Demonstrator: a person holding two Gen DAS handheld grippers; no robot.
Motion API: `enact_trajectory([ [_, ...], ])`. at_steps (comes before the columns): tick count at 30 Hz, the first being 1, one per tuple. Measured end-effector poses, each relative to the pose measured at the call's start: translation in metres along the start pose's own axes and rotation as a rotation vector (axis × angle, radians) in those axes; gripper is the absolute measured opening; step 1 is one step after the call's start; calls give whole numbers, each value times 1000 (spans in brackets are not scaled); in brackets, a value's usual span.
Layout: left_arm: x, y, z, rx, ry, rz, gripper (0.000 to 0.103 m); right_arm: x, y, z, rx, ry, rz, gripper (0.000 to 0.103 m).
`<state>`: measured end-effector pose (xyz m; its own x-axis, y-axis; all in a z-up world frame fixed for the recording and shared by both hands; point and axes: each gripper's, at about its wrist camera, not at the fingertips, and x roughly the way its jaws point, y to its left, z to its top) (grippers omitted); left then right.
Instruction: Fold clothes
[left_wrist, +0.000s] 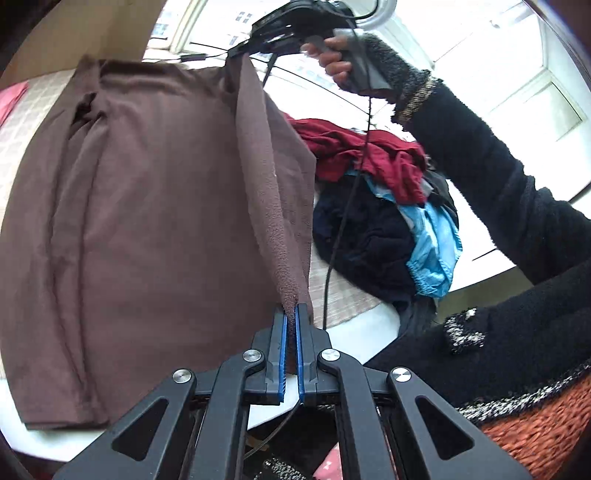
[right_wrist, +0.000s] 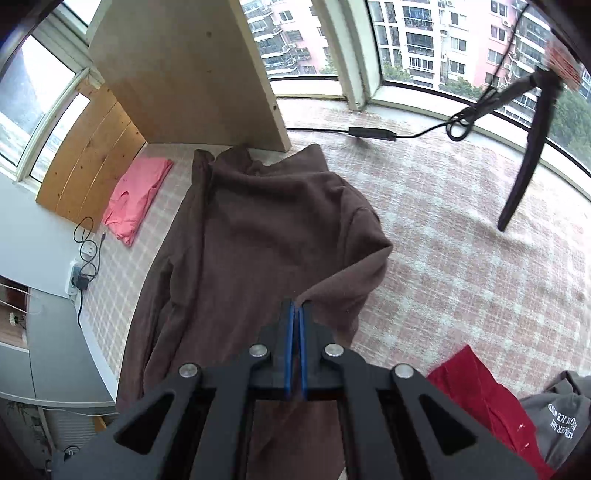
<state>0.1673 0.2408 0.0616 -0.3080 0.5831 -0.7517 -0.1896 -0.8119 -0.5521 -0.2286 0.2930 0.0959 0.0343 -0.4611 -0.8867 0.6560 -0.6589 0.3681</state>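
Left wrist: brown garment (left_wrist: 147, 221) lies lengthwise, running away from camera.

Brown garment (left_wrist: 147, 221): matt cloth, fleecy inner face. Gripper fingers (left_wrist: 275, 350): matt black plastic, blue ribbed pads, bright metal pins. Board (right_wrist: 177, 74): smooth pale wood.

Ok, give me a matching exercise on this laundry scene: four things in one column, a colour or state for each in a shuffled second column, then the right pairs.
Things:
1. brown top
2. pink garment
3. light blue garment
4. grey garment

Colour or state:
A. folded, lying by the wooden board
B. printed with white lettering
C. pinched by both grippers, partly lifted
D. tangled in the pile with dark red and navy clothes

Pairs: 1-C, 2-A, 3-D, 4-B
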Motion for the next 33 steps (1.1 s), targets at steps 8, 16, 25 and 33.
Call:
enact_trajectory([
  [8, 10, 80, -40, -189, 63, 145, 4, -1, 12, -28, -81, -47, -105, 28],
  [16, -25, 66, -15, -50, 112, 255, 14, 6, -44, -120, -59, -27, -153, 28],
  [25, 69, -6, 61, 238, 188, 300, 25, 42, -29, -120, -149, 24, -140, 30],
  [33, 154, -24, 117, 412, 178, 503, 21, 41, -27, -104, -152, 7, -78, 32],
])
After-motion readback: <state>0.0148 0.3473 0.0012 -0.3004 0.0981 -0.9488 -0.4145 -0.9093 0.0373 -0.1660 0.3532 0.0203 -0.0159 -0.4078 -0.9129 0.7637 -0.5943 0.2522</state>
